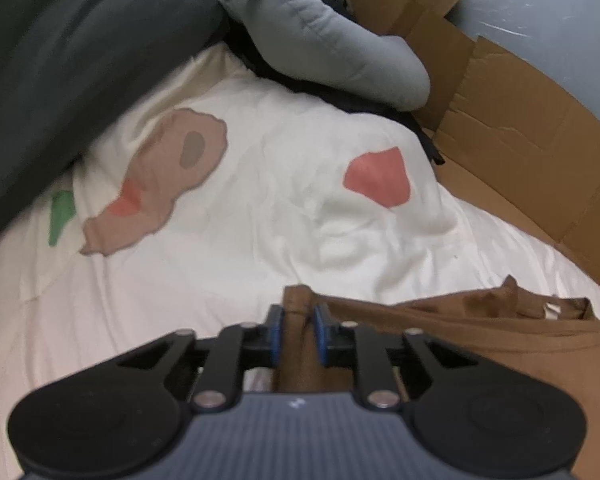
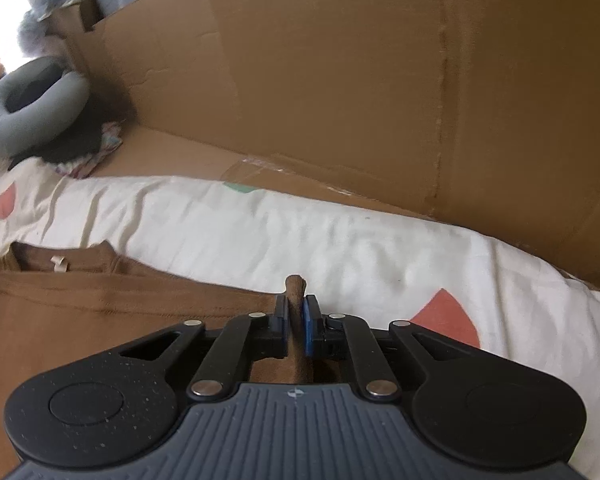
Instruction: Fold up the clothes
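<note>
The left hand-held gripper (image 1: 298, 330) had its blue-padded jaws drawn nearly together on a bunched fold of the brown garment (image 1: 480, 344), the cloth standing up between the pads and poking out just beyond their tips. From that pinch the garment stretched away to the gripper's right, taut along its upper edge, with a rumpled hump farther along.

The right hand-held gripper (image 2: 296, 330) was likewise closed down on a thin pinch of the same brown garment (image 2: 100, 304), a small nub of fabric rising just past the fingertips. To this gripper's left the garment lay spread out, its neckline and a small pale label (image 2: 59, 263) showing well off to the left and slightly ahead.

The garment rested on a white bedspread (image 1: 260, 208) printed with coloured patches: a red patch (image 1: 378, 178) ahead and to the right of the left gripper, a tan one (image 1: 168, 180) ahead to its left. Beyond the bedspread, a grey cushion (image 1: 332, 48) lay far ahead of the left gripper. Flattened cardboard (image 2: 340, 100) rose as a wall ahead of the right gripper and ran along the far edge of the bedspread. The left view was somewhat blurred.
</note>
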Demonstrator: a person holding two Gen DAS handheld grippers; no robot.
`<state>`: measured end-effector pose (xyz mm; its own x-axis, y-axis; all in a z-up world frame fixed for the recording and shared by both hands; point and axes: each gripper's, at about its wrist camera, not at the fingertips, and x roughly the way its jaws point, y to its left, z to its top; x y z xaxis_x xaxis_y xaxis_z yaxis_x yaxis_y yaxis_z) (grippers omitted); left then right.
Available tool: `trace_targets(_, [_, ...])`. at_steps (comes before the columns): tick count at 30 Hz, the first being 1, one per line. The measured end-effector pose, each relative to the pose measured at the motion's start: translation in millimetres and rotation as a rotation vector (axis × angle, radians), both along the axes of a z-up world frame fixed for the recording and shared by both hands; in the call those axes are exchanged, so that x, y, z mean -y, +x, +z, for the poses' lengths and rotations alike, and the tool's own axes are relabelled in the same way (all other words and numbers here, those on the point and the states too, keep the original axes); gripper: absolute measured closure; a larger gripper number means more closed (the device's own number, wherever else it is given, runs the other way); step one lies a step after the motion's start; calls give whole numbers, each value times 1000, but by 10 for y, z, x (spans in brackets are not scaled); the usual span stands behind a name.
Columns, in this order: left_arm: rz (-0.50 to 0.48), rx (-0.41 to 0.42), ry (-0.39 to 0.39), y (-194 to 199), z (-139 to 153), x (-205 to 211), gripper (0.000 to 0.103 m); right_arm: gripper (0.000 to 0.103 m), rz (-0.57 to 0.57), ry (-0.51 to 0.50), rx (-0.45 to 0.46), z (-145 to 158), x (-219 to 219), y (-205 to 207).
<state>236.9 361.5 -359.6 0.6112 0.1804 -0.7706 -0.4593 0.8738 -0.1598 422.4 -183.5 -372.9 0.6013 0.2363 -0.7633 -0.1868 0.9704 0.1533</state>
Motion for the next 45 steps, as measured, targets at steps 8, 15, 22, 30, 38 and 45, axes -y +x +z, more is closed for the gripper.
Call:
trace_targets(8, [-1, -5, 9, 52, -66, 22, 73, 65, -20, 9, -36, -118, -6, 48])
trace_targets(15, [-27, 20, 68, -4, -5, 64, 92, 96, 3, -5, 7, -54, -42, 2])
trace_targets(22, [-22, 107, 103, -212, 266, 135, 95, 99, -2, 5, 86, 212, -5, -150])
trace_targets(30, [-64, 164, 127, -253, 592, 151, 96, 100, -24, 38, 158, 604, 89, -370])
trace_targets(38, [-77, 139, 143, -63, 597, 133, 96, 100, -22, 58, 175, 772, 221, -301])
trace_targets(45, [-88, 49, 142, 235, 400, 77, 96, 100, 7, 39, 101, 541, 224, -70])
